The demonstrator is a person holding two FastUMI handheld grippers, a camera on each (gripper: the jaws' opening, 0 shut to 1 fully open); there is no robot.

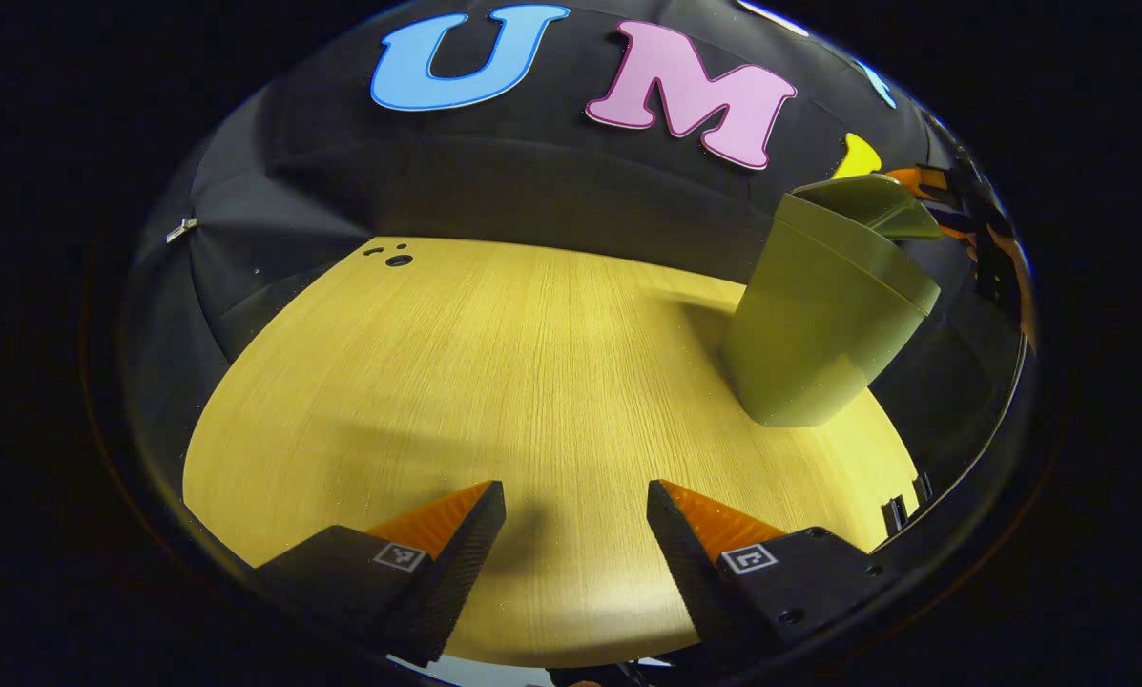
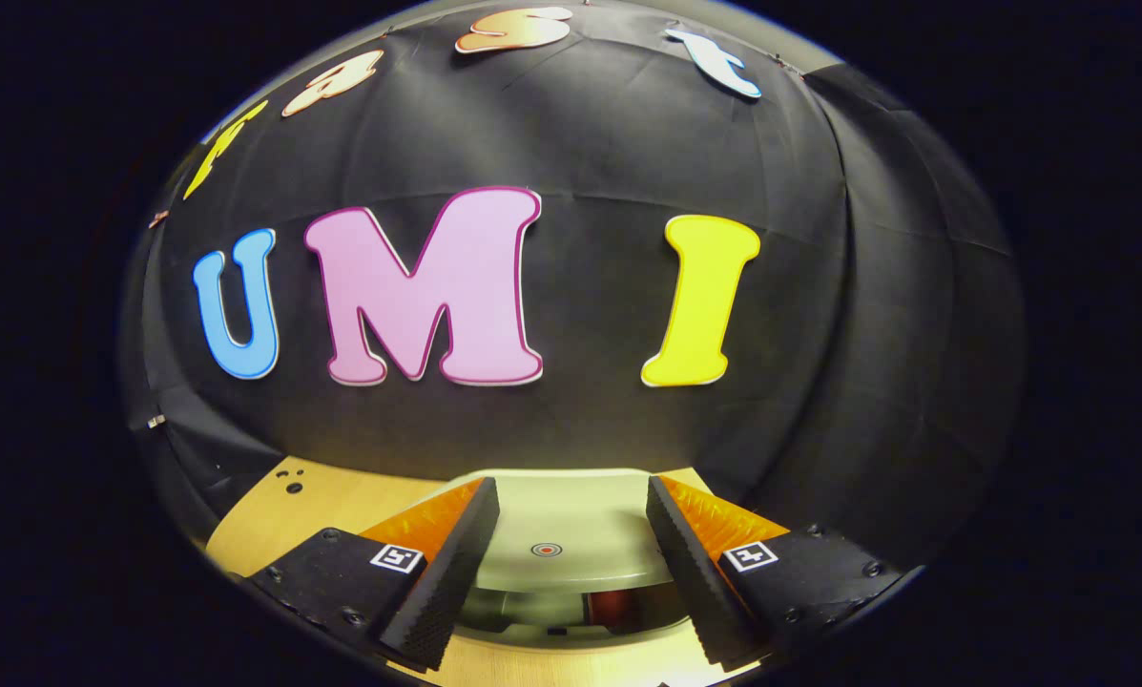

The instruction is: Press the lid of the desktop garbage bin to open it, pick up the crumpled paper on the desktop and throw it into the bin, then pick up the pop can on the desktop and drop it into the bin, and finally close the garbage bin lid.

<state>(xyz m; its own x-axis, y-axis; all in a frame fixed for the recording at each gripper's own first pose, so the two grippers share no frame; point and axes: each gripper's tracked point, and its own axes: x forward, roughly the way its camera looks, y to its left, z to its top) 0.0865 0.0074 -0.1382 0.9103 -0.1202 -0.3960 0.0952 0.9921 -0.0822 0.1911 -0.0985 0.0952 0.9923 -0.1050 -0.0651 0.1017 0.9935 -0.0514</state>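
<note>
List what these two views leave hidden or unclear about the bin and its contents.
- Bin contents: left gripper view sees it from the side; its wall hides the inside.
- Under the lid: right gripper view shows a dark gap with something reddish, too little to identify.
- Bin's body in the right gripper view: hidden by the lid and the right gripper fingers.
- Table near edge: cut off behind the left gripper.

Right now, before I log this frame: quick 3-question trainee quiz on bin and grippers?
1. True or false: the lid of the bin lies flat shut.
2. The left gripper over the table is: A) open, holding nothing; B) shut on a can; C) shut on paper.
3. Fill in: seen from the right gripper, the red dot sits on the bin's ____.

Key: 1 false, it is tilted up; 2 A; 3 lid.
</note>
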